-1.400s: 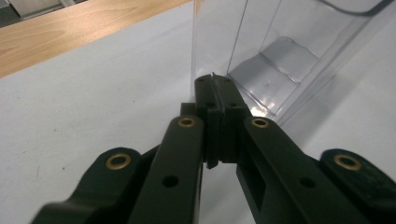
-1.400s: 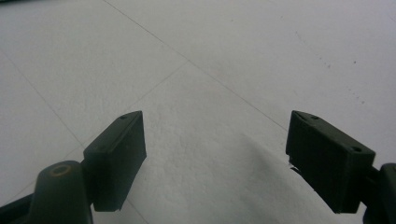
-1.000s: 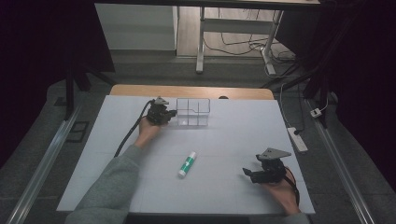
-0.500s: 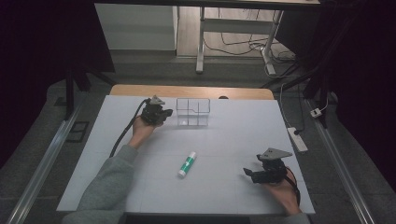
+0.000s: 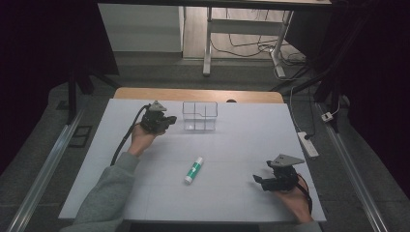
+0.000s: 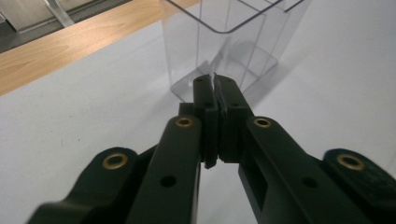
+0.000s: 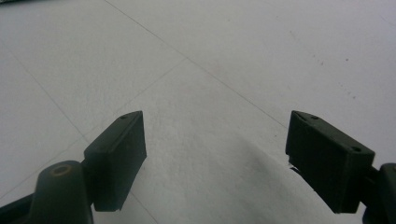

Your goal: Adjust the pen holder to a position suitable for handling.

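A clear plastic box with several compartments stands at the far middle of the white table. My left gripper hovers just left of it, pointing at it, jaws shut with nothing between them. In the left gripper view the shut tips sit just short of the box. A green-and-white tube lies in the middle of the table. Near the front right edge my right gripper stands open and points left. Its jaws are wide apart over bare table.
A wooden strip runs along the table's far edge, behind the box. A white power strip lies on the floor off the right side. A cable trails from the left gripper along the person's grey sleeve.
My left hand has drawn back to the left, away from the clear box, and lifted slightly. The right hand, the tube and the box have stayed put.
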Demonstrator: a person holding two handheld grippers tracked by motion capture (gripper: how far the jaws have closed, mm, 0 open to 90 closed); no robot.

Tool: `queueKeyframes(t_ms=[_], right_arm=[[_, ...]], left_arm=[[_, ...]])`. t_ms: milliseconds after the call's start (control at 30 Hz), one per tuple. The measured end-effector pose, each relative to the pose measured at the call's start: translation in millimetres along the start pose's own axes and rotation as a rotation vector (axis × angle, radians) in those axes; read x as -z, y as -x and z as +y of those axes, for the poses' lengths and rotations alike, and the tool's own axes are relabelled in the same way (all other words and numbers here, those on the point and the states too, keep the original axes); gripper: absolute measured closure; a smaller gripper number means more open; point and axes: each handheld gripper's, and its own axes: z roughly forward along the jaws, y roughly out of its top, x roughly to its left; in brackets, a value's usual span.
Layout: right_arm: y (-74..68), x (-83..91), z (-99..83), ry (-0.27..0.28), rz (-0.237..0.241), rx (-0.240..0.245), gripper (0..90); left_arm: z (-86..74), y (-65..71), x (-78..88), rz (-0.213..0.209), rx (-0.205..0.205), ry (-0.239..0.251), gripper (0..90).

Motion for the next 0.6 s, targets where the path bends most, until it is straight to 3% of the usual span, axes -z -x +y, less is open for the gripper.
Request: queueKeyframes(t_ms=[200,367,467,600], right_arm=[[-0.7,-1.0,-0.2,0.001,0.001,0.005,19.7],[-1.4,-1.8,-0.1,-0.006,0.0,0.005,19.7],[-1.7,-1.9,-0.1,-0.007,0.001,0.007,19.7],[-1.8,-2.1,-0.3,-0.008,0.001,0.007,19.7]], left_arm=[[-0.3,8.4,17.3,-0.013,0.016,-0.004,72.7],[-1.6,19.8,26.2,-0.051,-0.032,-0.033,52.6],[-3.6,26.1,29.1,-0.056,-0.059,-0.057,47.6],[-5.8,32.2,33.0,-0.077,-0.064,-0.073,43.2]])
